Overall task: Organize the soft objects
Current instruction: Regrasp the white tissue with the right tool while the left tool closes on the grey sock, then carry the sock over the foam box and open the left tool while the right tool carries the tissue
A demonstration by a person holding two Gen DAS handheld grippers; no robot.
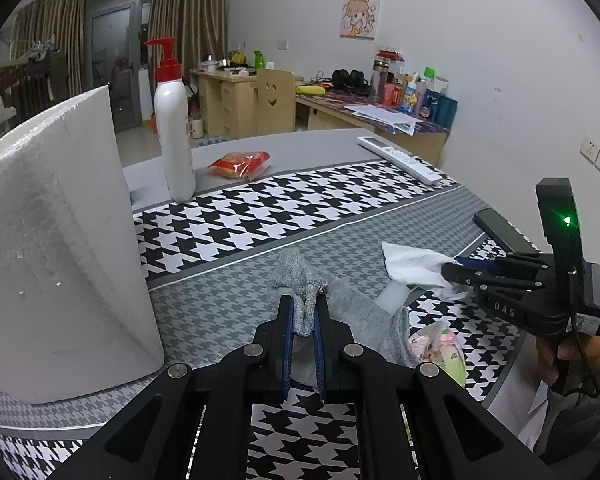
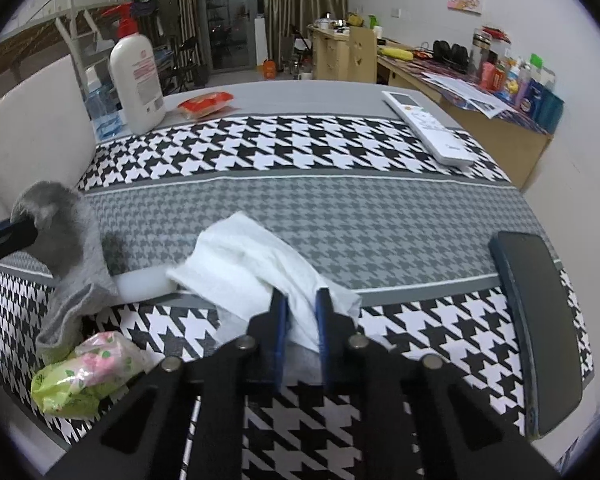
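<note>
A grey sock [image 1: 300, 276] lies on the houndstooth tablecloth [image 1: 236, 216]. My left gripper [image 1: 302, 308] is shut on the sock's toe end and lifts it; the sock [image 2: 66, 240] also shows at the left of the right wrist view. A white cloth [image 2: 256, 264] lies crumpled mid-table. My right gripper [image 2: 302, 300] is shut on its near edge. In the left wrist view the right gripper [image 1: 454, 270] pinches the cloth [image 1: 414, 262]. A pink and green soft packet [image 2: 84, 376] lies by the sock's cuff.
A large white foam box [image 1: 56, 248] stands at the left. A white pump bottle [image 1: 174, 128], a red snack packet [image 1: 240, 164] and a white remote [image 2: 428, 120] lie further back. A dark phone [image 2: 540, 320] lies at the right edge. A small white block [image 2: 144, 280] sits under the cloth.
</note>
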